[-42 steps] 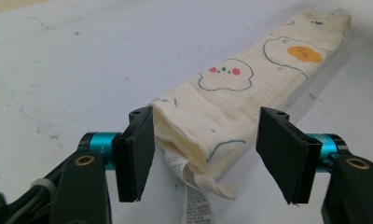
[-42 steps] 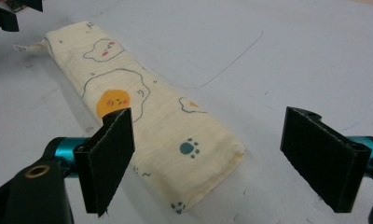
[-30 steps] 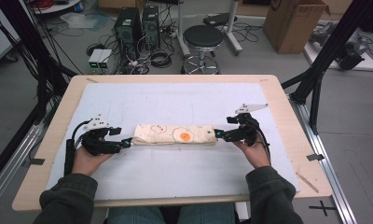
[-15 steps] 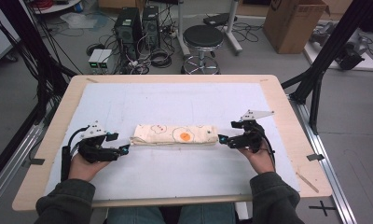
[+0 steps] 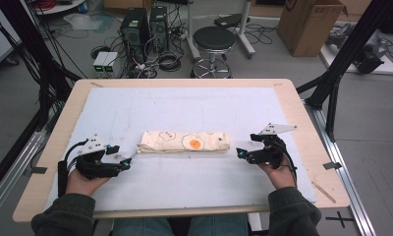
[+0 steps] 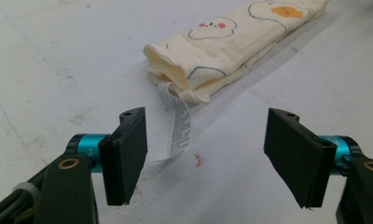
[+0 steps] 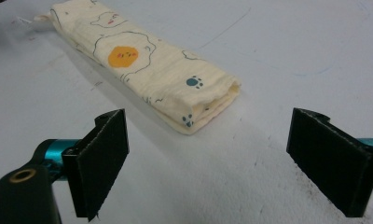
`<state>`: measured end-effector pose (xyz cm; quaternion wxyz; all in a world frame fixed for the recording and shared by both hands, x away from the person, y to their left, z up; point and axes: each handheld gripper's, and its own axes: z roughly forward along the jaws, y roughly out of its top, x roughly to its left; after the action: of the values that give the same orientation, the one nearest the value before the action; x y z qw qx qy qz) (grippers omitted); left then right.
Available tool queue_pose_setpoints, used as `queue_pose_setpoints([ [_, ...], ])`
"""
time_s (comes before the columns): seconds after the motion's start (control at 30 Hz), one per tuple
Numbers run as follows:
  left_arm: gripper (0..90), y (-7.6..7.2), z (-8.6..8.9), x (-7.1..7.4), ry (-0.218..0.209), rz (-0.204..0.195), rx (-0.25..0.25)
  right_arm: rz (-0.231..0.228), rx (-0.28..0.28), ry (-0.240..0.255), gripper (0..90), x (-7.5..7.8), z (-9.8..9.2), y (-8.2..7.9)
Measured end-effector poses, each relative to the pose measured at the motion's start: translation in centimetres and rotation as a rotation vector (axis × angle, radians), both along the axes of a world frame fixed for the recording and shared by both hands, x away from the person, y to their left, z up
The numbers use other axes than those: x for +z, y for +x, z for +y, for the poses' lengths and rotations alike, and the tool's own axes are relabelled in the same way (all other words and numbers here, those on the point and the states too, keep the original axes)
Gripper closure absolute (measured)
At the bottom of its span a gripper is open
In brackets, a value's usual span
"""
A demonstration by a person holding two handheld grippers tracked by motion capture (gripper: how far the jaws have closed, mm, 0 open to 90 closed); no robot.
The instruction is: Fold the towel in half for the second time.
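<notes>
A cream cloth (image 5: 184, 142) printed with egg and cloud shapes lies folded into a long narrow bundle on the white table cover. Its left end (image 6: 184, 70) shows stacked layers, with a white care label (image 6: 178, 128) trailing toward me. Its right end (image 7: 208, 100) carries small paw prints. My left gripper (image 5: 128, 162) stands open just off the left end, jaws wide with nothing between them (image 6: 205, 158). My right gripper (image 5: 239, 153) is open too, a short way off the right end (image 7: 208, 163). Neither touches the cloth.
The white cover (image 5: 184, 108) lies on a wooden table (image 5: 302, 113) with its rim showing all round. A small red mark (image 6: 198, 160) stains the cover near the label. Beyond the far edge stand a stool (image 5: 214, 39), computer towers (image 5: 145, 24) and a cardboard box (image 5: 310, 22).
Both grippers have let go of the cloth's ends and drawn back outward and toward the person. The folded cloth stays where it lay.
</notes>
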<state>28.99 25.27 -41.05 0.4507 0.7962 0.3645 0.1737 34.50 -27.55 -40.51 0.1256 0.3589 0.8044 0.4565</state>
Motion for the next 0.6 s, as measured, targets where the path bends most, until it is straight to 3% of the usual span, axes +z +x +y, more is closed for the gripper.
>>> queue_pose_setpoints([
  [0.6, 29.4, -1.4, 0.6, -0.7, -0.004, 0.004, 0.012, -0.008, -0.013, -0.011, 12.2, -0.8, -1.0, -1.7],
])
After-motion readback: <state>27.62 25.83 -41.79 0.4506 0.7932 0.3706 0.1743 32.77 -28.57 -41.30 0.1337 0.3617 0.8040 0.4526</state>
